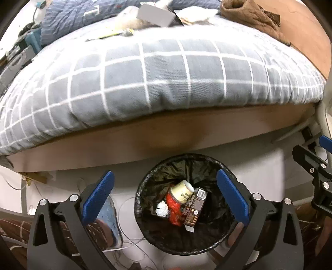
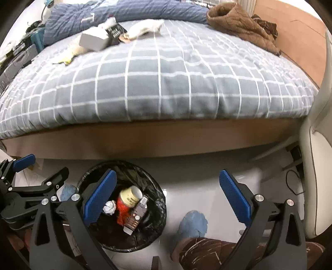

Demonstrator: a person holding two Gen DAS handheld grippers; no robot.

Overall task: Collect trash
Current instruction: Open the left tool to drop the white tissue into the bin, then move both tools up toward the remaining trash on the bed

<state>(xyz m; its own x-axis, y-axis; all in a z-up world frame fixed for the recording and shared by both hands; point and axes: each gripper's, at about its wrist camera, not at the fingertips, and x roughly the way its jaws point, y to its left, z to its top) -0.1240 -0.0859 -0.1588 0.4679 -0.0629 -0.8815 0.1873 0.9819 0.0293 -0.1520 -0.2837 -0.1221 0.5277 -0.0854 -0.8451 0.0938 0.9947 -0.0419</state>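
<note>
A black-lined trash bin (image 1: 145,199) stands on the white floor by the bed; it also shows in the right wrist view (image 2: 157,209). Inside lie a cream paper cup (image 1: 183,191), a red wrapper (image 1: 174,209), a brown carton (image 1: 195,207) and a white paper ball (image 1: 162,208). My left gripper (image 1: 165,193) is open and empty above the bin. My right gripper (image 2: 168,195) is open and empty, to the right of the bin. More litter lies at the far end of the bed: a grey box (image 2: 93,40), white paper (image 2: 145,28) and a yellow scrap (image 2: 64,59).
The bed with a grey checked cover (image 2: 166,79) fills the view ahead, with a wooden frame (image 2: 166,141) below. A brown blanket (image 2: 238,27) and blue duvet (image 2: 145,10) lie at the back. A white chair (image 2: 319,166) is at right. Blue slippers (image 2: 193,226) are on my feet.
</note>
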